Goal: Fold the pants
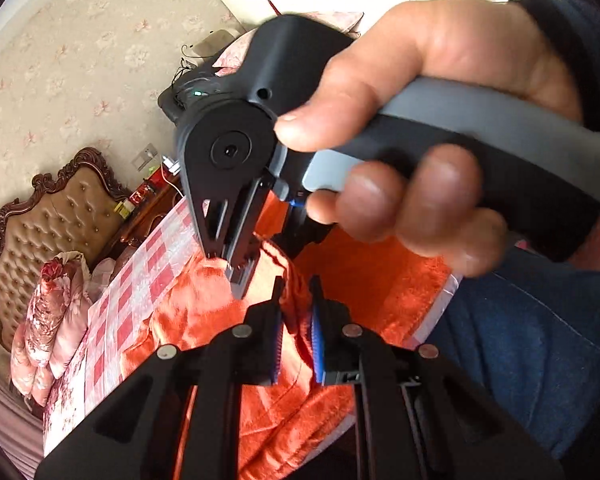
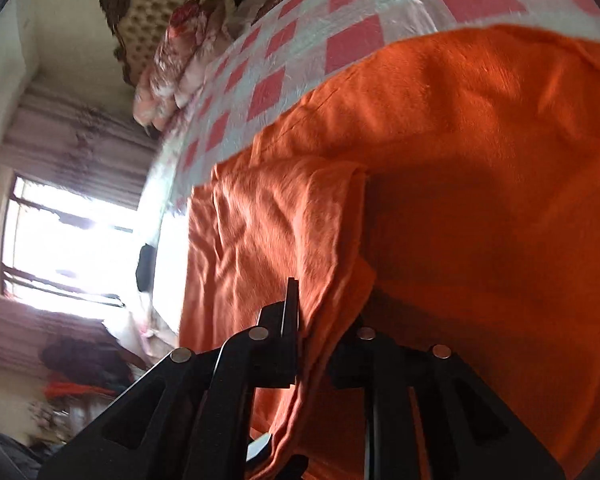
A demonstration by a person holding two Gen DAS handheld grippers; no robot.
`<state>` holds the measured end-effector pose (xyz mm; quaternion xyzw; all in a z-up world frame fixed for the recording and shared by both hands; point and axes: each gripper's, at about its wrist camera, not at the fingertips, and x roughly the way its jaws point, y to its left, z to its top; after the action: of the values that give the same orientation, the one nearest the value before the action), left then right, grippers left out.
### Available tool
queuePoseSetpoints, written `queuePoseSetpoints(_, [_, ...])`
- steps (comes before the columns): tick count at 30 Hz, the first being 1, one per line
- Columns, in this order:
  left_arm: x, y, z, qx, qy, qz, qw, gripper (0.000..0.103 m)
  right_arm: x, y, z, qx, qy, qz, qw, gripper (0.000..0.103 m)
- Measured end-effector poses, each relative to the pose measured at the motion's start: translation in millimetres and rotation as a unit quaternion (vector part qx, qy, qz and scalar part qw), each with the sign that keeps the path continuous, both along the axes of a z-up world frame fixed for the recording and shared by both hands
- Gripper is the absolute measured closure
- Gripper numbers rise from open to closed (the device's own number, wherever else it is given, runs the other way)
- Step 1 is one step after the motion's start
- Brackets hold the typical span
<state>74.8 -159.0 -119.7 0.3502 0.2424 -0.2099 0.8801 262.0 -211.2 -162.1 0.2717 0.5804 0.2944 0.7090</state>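
Orange fleece pants [image 1: 204,312] lie spread on a bed with a pink-and-white checked sheet [image 1: 140,280]. My left gripper [image 1: 296,320] is shut on a raised ridge of the orange cloth, pinched between its blue pads. Just beyond it a hand [image 1: 440,80] holds my right gripper [image 1: 236,268], whose fingers stand close together with their tips on the pants. In the right wrist view a folded flap of the pants [image 2: 284,220] drapes through my right gripper [image 2: 324,312], which is shut on it; the cloth hides the right finger.
A tufted headboard [image 1: 52,216] and floral bedding [image 1: 48,320] lie at the bed's far end, with a cluttered nightstand [image 1: 140,196] beside it. A leg in blue jeans [image 1: 540,340] stands at the bed's edge. A bright window [image 2: 68,240] is at the left.
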Motion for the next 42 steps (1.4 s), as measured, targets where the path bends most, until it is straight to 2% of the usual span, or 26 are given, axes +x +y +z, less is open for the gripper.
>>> queuePoseSetpoints(5, [4,-4,-4,0.010,-0.013,0.010,0.9998,0.091,22,-3,-11,0.052,0.022,-0.004,0.998,0.081])
queuePoseSetpoints(10, [-1,-1,3,0.014,-0.030,0.016,0.9993,0.091,35,21,23,0.007,-0.037,0.027,0.999,0.081])
queuePoseSetpoints(12, [-6,-4,5,0.015,-0.035,0.013,0.9992,0.091,35,24,32,0.004,-0.047,0.027,0.999,0.079])
queuePoseSetpoints(14, [-5,-6,3,0.016,-0.030,0.017,0.9993,0.091,39,22,28,0.016,-0.043,0.025,0.999,0.079])
queuePoseSetpoints(19, [-9,-14,-5,0.033,-0.024,0.013,0.9991,0.091,46,7,14,0.006,-0.042,-0.002,0.999,0.082])
queuePoseSetpoints(20, [-10,-16,-5,0.035,-0.026,0.010,0.9990,0.091,43,7,19,-0.010,-0.062,0.001,0.998,0.089])
queuePoseSetpoints(23, [-12,-25,-6,0.037,-0.032,0.003,0.9988,0.091,33,9,41,-0.061,-0.131,0.005,0.990,0.089])
queuePoseSetpoints(25, [-9,-31,-13,0.044,-0.025,-0.002,0.9987,0.091,27,8,49,-0.114,-0.171,-0.003,0.979,0.088])
queuePoseSetpoints(26, [-6,-31,-17,0.041,-0.012,0.000,0.9991,0.091,26,6,48,-0.151,-0.185,-0.012,0.971,0.066])
queuePoseSetpoints(27, [-3,-30,-21,0.037,0.000,0.002,0.9993,0.091,27,4,44,-0.172,-0.184,-0.021,0.968,0.041])
queuePoseSetpoints(28, [-4,-30,-22,0.033,0.004,0.003,0.9995,0.091,29,-3,36,-0.191,-0.166,-0.036,0.967,0.035])
queuePoseSetpoints(31, [-3,-27,-19,0.017,0.007,0.009,0.9998,0.091,28,-21,35,-0.149,-0.147,-0.045,0.977,0.026])
queuePoseSetpoints(33, [0,-22,-15,-0.001,0.009,0.021,0.9997,0.091,27,-41,40,-0.137,-0.125,-0.072,0.980,0.024])
queuePoseSetpoints(37, [6,-10,-1,-0.038,-0.002,0.045,0.9982,0.091,15,-82,43,-0.064,-0.044,-0.119,0.990,0.024])
queuePoseSetpoints(40, [9,-6,7,-0.052,-0.001,0.056,0.9971,0.091,6,-79,44,-0.069,0.000,-0.097,0.993,0.024])
queuePoseSetpoints(42, [11,-4,13,-0.056,-0.003,0.056,0.9968,0.091,0,-73,43,-0.043,0.022,-0.075,0.996,0.024])
